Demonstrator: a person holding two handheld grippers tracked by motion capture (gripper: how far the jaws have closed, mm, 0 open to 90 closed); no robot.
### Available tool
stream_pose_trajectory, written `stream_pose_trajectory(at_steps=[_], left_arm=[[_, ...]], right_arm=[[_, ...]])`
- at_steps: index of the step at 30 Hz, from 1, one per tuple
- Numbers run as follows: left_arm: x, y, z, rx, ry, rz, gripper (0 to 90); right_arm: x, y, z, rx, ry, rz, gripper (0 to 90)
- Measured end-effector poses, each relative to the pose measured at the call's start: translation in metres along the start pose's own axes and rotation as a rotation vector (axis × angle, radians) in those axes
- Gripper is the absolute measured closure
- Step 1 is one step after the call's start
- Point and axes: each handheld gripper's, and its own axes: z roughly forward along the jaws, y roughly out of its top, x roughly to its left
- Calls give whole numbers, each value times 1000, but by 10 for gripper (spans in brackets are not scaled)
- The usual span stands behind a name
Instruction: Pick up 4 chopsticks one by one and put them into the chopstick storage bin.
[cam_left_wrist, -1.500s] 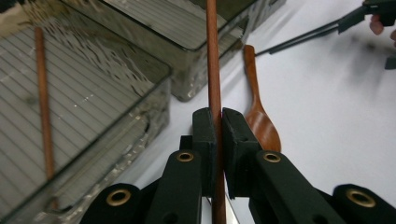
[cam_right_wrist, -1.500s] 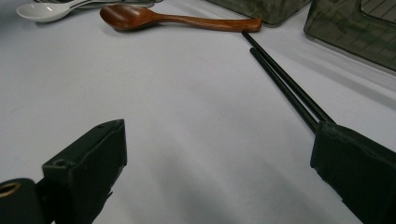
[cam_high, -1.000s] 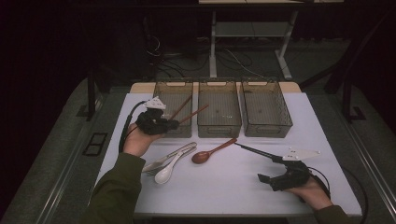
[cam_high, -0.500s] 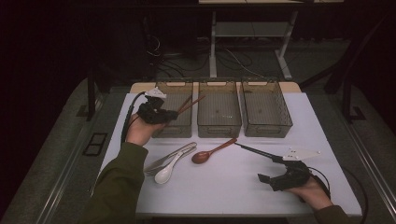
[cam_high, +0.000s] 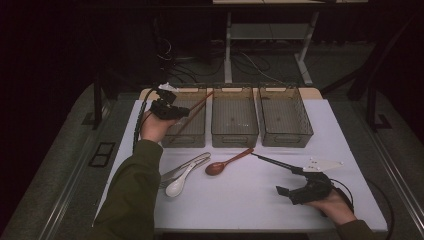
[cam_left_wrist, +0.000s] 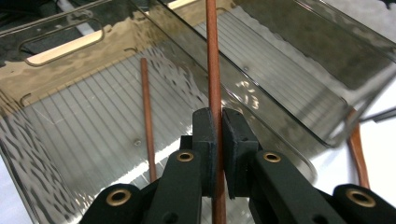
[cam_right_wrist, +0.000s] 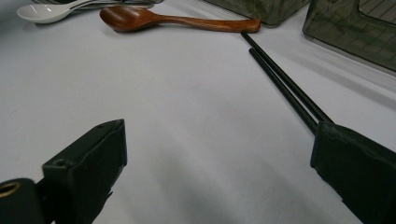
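Note:
My left gripper (cam_high: 182, 112) hangs over the left clear bin (cam_high: 186, 141), shut on a brown wooden chopstick (cam_high: 197, 106) that slants up to the right. In the left gripper view the jaws (cam_left_wrist: 219, 121) pinch that chopstick (cam_left_wrist: 214, 65) upright, and a second brown chopstick (cam_left_wrist: 147, 116) lies on the bin's ribbed floor (cam_left_wrist: 84, 121). My right gripper (cam_high: 289, 180) rests open near the table's front right edge. Its jaws (cam_right_wrist: 219, 135) stand wide apart with nothing between them, and a pair of black chopsticks (cam_right_wrist: 285, 84) ends at the right jaw.
A middle bin (cam_high: 234, 140) and a right bin (cam_high: 286, 141) stand beside the left one. On the white table (cam_high: 250, 210) lie a wooden spoon (cam_high: 227, 162), a white spoon (cam_high: 179, 182), metal cutlery (cam_high: 186, 165) and the black chopsticks (cam_high: 272, 162).
My left hand has carried the brown chopstick away from me and over the left bin. The right hand and the cutlery on the table have stayed put.

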Motion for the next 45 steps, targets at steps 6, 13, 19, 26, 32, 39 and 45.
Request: stream_pose_trajectory(at_steps=[6,13,19,26,32,39,45], left_arm=[[11,5,12,-13,28,-36,834],[24,2,26,-10,68,-83,833],[31,-3,35,16,95,-132,832],[35,-5,39,44,121,-154,829],[36,-6,39,40,137,-171,766],[35,-6,36,32,123,-152,679],[30,-3,30,-9,95,-124,604]], right_arm=[[0,0,0,0,0,0,37],[0,0,0,-2,0,-1,37],[0,0,-1,-3,0,-1,37],[0,0,-1,-3,1,-2,37],[0,0,-1,-4,0,-2,37],[0,0,-1,-4,0,-3,37],[0,0,-1,-3,0,-1,37]])
